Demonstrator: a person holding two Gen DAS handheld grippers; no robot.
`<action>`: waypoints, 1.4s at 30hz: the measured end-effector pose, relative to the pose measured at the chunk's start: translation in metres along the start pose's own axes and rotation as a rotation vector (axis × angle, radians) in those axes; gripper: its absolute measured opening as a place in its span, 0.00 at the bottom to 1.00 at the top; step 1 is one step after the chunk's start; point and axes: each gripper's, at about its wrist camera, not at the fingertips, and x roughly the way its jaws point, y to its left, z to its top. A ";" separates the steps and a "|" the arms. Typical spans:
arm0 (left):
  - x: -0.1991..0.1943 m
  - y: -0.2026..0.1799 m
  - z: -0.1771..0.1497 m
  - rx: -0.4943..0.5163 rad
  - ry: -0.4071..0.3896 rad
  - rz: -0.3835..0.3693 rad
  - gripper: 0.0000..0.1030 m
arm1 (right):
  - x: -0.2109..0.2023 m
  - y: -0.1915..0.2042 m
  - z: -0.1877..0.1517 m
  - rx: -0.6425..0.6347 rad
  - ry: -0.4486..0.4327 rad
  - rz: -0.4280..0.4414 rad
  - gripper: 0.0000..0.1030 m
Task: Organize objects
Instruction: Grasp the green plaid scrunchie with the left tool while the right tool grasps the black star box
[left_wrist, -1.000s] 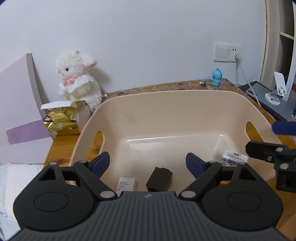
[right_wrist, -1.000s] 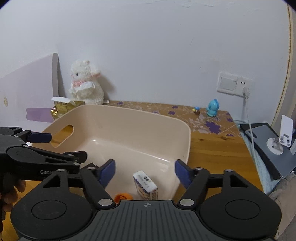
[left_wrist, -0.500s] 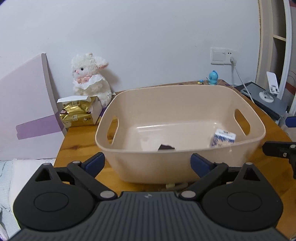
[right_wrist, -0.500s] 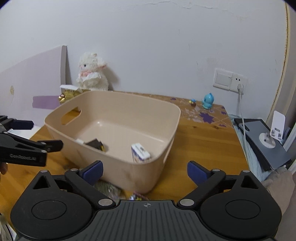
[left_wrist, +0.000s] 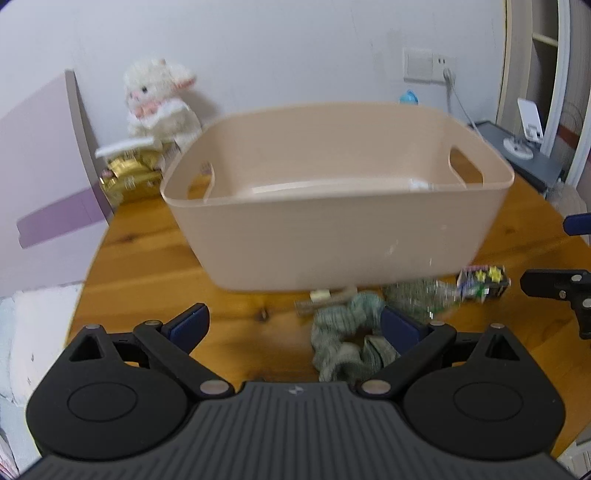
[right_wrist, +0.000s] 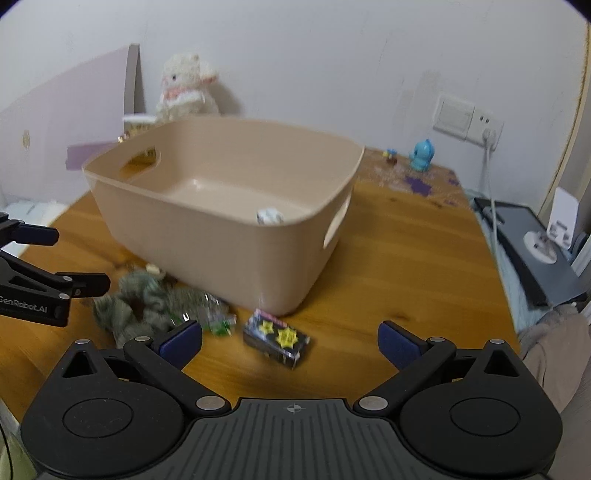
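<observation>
- I have the left gripper low over the wooden bench, its jaws released and spread wide with nothing between the blue pads.
- My right gripper sits the same way: jaws released, wide apart, empty, over bare wood.
- The tub is smooth beige plastic, rounded at the corners, with a rolled rim and an oval handle slot in each end wall. From the left wrist it stands at 12 o'clock.
- Inside it I can make out one small white packet against the near wall; the rest of the floor is hidden or blurred.
- On the bench in front of the tub lie the loose things. A grey-green ruffled fabric scrunchie, soft and crumpled, lies at about 1 o'clock of the left gripper, partly behind its right pad.
- Just beside the scrunchie, towards 2 o'clock, is a crinkly clear wrapper with green print, shiny and creased.
- A small dark box with yellow star shapes lies flat at 12 o'clock of the right gripper, apart from the tub.
- A pale little block and a short stick-like piece lie at the tub's foot; too blurred to say more.
- Behind the tub at 11 o'clock: a fluffy white plush lamb against the wall and a crumpled gold foil bag.
- At 1 o'clock of the right wrist view stands a blue plastic figure near the wall socket.
</observation>
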 end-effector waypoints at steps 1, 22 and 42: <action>0.004 -0.001 -0.003 -0.001 0.013 -0.004 0.97 | 0.005 -0.001 -0.002 -0.004 0.014 -0.001 1.00; 0.055 0.005 -0.024 -0.101 0.130 -0.162 0.96 | 0.068 0.000 -0.021 -0.032 0.037 0.038 0.73; 0.023 0.000 -0.033 -0.033 0.084 -0.229 0.23 | 0.032 0.018 -0.033 0.075 0.007 0.014 0.47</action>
